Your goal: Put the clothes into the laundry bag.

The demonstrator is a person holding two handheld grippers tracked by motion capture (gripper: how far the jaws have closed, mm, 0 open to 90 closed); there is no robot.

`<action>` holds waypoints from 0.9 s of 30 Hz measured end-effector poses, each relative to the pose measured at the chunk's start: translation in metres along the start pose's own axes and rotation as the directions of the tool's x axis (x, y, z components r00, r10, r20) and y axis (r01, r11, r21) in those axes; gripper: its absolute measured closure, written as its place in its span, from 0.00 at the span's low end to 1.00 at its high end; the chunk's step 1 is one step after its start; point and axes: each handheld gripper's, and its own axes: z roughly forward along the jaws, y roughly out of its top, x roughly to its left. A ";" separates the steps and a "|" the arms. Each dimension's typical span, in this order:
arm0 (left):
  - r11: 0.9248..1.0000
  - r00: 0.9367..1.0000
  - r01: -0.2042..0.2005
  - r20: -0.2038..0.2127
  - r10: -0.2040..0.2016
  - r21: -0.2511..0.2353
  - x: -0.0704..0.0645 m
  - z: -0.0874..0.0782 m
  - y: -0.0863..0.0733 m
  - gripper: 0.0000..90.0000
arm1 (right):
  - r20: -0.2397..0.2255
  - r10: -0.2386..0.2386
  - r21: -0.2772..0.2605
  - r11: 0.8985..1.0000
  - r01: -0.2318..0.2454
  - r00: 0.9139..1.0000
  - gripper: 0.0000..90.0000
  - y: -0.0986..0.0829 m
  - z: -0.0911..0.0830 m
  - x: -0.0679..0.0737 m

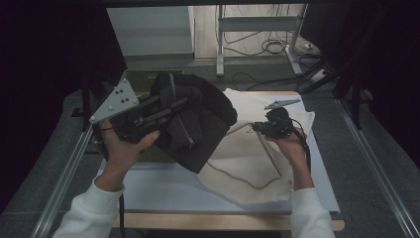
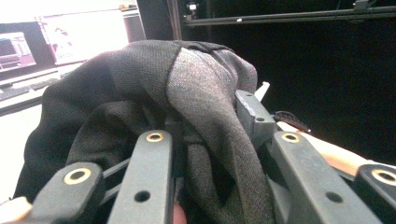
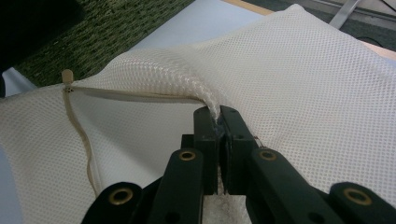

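Bench (image 1: pixel 163 196) is carrying a white mesh laundry bag (image 1: pixel 257 153) spread over its right half, reaching toward the far right corner. A dark garment (image 1: pixel 198 124) is hanging bunched above the bench's left-centre, its lower edge draping onto the bag's left side. An olive mat (image 3: pixel 112 32) is lying under both at the far left.

Key relation: the garment is sitting to the left of the bag's opening, and the zipper line (image 3: pixel 126 94) is running roughly left-right across the bag's near-left part, so the garment likely needs to be travelling rightward and down into that mouth. The left hand is nearer the garment; the right is the one at the bag.

Left gripper (image 1: pixel 163 111) is raised, pointing right, with dark cloth wrapped over and between its jaws in the left gripper view; it is clamping the garment (image 2: pixel 201 93), lifted clear of the bench.

Right gripper (image 3: pixel 218 122) is pinching a fold of the mesh bag just beside the zipper, jaws squeezed together on it, pulling the fabric up into a ridge. Zipper pull tab (image 3: pixel 67 76) is lying off to the left end. Whether the mouth is open enough is hard to judge.
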 end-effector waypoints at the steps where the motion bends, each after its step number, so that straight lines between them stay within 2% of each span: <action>1: 1.000 1.000 0.000 0.005 0.000 0.003 -0.001 0.000 -0.001 0.78 | 0.000 0.002 0.001 1.000 -0.002 1.000 0.96 0.000 0.000 0.000; 14: 1.000 0.998 0.009 0.056 -0.009 0.001 -0.016 0.003 -0.012 0.78 | 0.006 0.006 0.007 1.000 -0.006 1.000 0.96 -0.001 0.003 0.000; 20: 1.000 0.996 0.010 0.093 -0.010 0.004 -0.027 0.002 -0.016 0.78 | 0.017 0.009 0.005 1.000 -0.009 1.000 0.96 -0.002 0.007 0.000; 27: 1.000 0.993 0.024 0.117 -0.025 0.008 -0.032 0.004 -0.023 0.78 | 0.030 0.004 0.012 1.000 -0.004 1.000 0.96 -0.002 0.014 0.000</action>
